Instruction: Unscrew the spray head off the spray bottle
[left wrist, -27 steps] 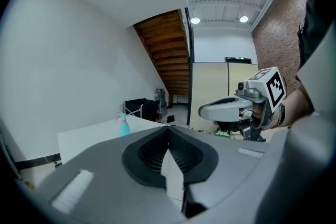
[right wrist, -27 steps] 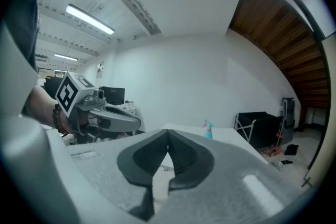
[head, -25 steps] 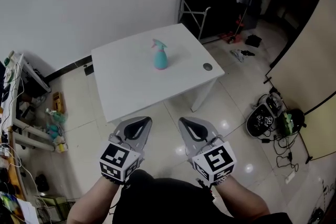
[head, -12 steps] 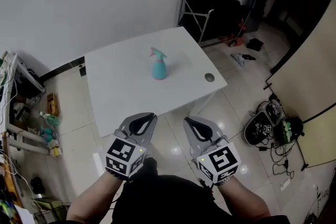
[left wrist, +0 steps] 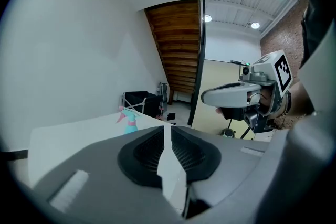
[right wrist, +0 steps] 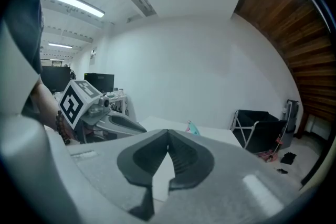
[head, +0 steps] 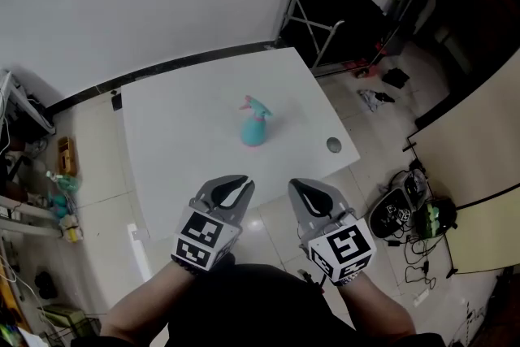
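A teal spray bottle [head: 254,131] with a pink-tipped spray head [head: 250,105] stands upright near the middle of the white table [head: 171,142]. Both grippers hover side by side at the table's near edge, well short of the bottle. My left gripper [head: 232,186] has its jaws opening, a narrow slit between them and nothing inside. The right gripper [head: 305,189] is shut and empty. The bottle [left wrist: 128,120] shows small and far off in the left gripper view, beyond the jaw tips [left wrist: 167,130]. The right gripper view also has the bottle [right wrist: 192,127] far ahead.
A black folding rack [head: 337,12] stands behind the table's far right corner. The tabletop has a round cable hole [head: 333,145] near its right edge. Cables and gear [head: 406,207] litter the floor at the right. Cluttered shelves [head: 45,191] line the left side.
The view has come closer to the table. Both grippers have moved forward from over the floor to the table's near edge. The bottle has not moved on the table.
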A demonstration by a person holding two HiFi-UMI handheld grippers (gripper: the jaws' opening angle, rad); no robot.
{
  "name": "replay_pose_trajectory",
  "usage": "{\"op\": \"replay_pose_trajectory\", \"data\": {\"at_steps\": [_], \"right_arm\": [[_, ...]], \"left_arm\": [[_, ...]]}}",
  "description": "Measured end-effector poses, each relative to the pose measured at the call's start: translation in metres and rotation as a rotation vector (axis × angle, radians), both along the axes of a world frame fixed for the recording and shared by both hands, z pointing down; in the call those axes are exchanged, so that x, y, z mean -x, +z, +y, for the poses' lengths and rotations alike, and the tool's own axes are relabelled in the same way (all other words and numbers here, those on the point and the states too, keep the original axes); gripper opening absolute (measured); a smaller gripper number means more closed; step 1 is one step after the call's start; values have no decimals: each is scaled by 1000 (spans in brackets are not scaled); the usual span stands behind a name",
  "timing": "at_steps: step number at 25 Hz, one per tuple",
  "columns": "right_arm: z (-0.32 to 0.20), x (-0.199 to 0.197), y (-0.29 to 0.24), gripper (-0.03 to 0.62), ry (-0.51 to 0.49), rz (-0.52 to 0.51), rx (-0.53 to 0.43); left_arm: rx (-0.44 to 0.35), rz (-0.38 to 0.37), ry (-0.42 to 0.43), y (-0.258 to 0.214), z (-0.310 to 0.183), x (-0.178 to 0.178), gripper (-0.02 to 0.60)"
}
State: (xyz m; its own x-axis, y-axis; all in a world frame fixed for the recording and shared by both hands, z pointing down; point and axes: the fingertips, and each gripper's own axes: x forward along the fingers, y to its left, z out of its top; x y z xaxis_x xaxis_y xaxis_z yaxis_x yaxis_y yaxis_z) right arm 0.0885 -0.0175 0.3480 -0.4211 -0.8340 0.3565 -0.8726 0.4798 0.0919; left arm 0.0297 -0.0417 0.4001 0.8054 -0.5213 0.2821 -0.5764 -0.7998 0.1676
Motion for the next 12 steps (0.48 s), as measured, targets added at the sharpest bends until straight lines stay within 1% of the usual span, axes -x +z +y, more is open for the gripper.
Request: {"op": "replay_pose_trajectory", "data": {"at_steps": [6,9,12], "right_arm": [[-43,1,7,-8,-4,20,30],[-56,-3,11,-8,-16,27,43],[-69,-12,18,-8,-27,14,57]], "left_arm": [[39,-24,18,19,-39,-8,87],[59,-33,3,27,-51,-15,118],[70,-58,-17,40,-65,-25,161]]}}
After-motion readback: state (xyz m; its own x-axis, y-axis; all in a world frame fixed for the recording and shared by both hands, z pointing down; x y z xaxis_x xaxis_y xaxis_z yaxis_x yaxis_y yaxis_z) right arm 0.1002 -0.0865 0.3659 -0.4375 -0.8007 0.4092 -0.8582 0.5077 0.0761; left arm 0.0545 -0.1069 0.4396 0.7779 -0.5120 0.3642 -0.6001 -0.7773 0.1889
